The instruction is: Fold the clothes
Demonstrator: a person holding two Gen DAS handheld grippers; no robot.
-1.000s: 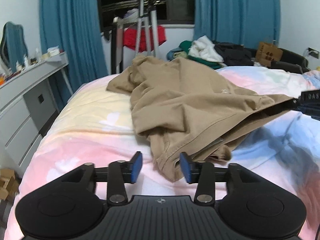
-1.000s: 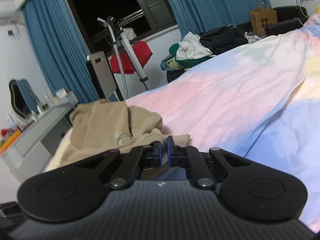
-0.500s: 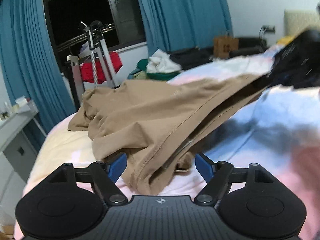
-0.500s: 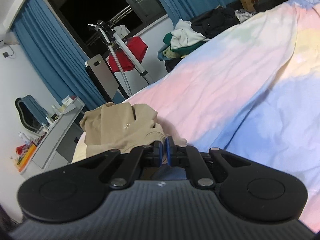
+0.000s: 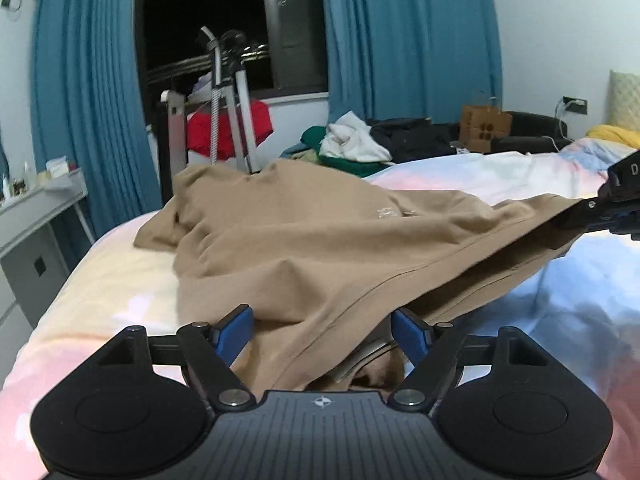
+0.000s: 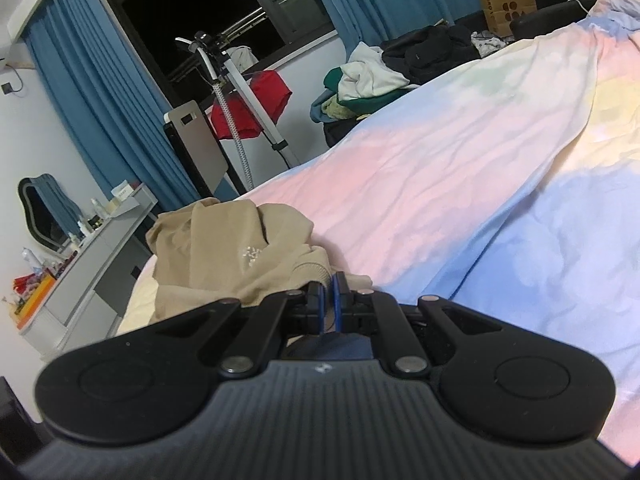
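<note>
Tan cotton sweatshirt (image 5: 304,240) lies crumpled on the pastel bed (image 6: 460,168), soft and limp, likely to sag between grips. Right gripper (image 6: 329,302) has its jaws clamped on one hem corner; left gripper (image 5: 322,330), jaws apart, straddles the near hem, the sensible second hold.

I have 2 fisheye views, each riding low just above the bed (image 5: 100,280) and looking forward along its own jaws. My left wrist camera sits close behind the left gripper (image 5: 322,330), facing across the bed toward the window (image 5: 208,20) and blue curtains (image 5: 408,40); the tan garment (image 5: 300,240) fills its near field. My right wrist camera sits behind the right gripper (image 6: 327,300), tilted, facing the same window wall from further right. Both views share the garment, the bed, the curtains, the clothes pile (image 5: 352,144) and the paper bag (image 6: 506,0). The left view also catches the right gripper at its right edge.
</note>
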